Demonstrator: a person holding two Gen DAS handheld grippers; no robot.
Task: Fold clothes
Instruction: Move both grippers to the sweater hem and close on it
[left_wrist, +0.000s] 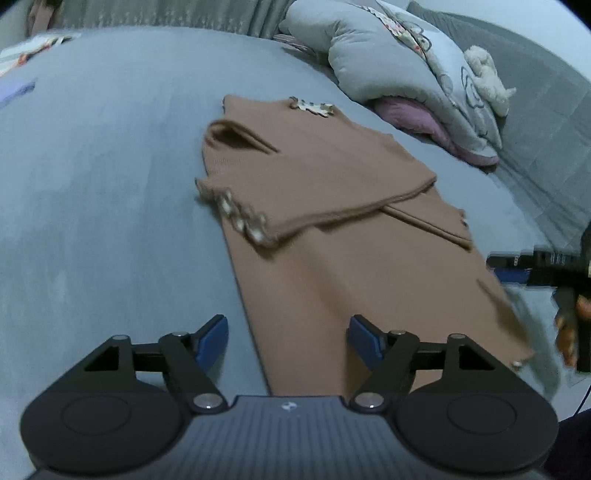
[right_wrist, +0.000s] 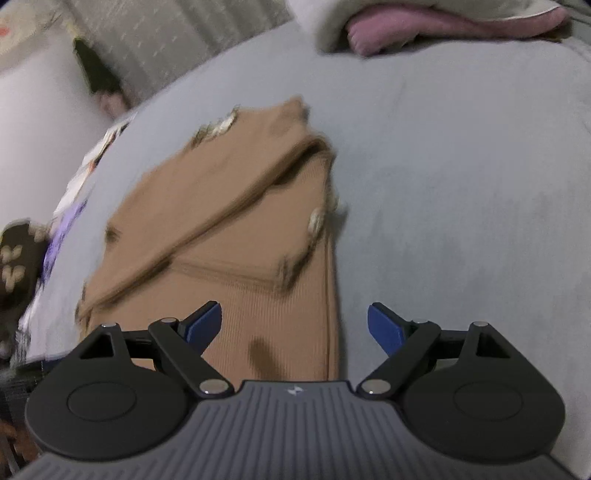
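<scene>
A tan long-sleeved garment (left_wrist: 332, 229) lies flat on the grey bed, both sleeves folded across its body, with pale trim at the cuffs (left_wrist: 243, 221) and the collar (left_wrist: 312, 106). My left gripper (left_wrist: 288, 338) is open and empty just above the garment's near left hem. In the right wrist view the same garment (right_wrist: 236, 236) lies ahead. My right gripper (right_wrist: 295, 326) is open and empty over the garment's near right edge. The right gripper also shows at the right edge of the left wrist view (left_wrist: 543, 269).
A grey bedsheet (left_wrist: 110, 184) covers the bed. A bunched grey quilt (left_wrist: 399, 62) with a pink lining (left_wrist: 413, 114) and a cream plush toy (left_wrist: 487, 81) lies at the far right. Printed fabrics (right_wrist: 77, 184) lie off to the garment's left in the right wrist view.
</scene>
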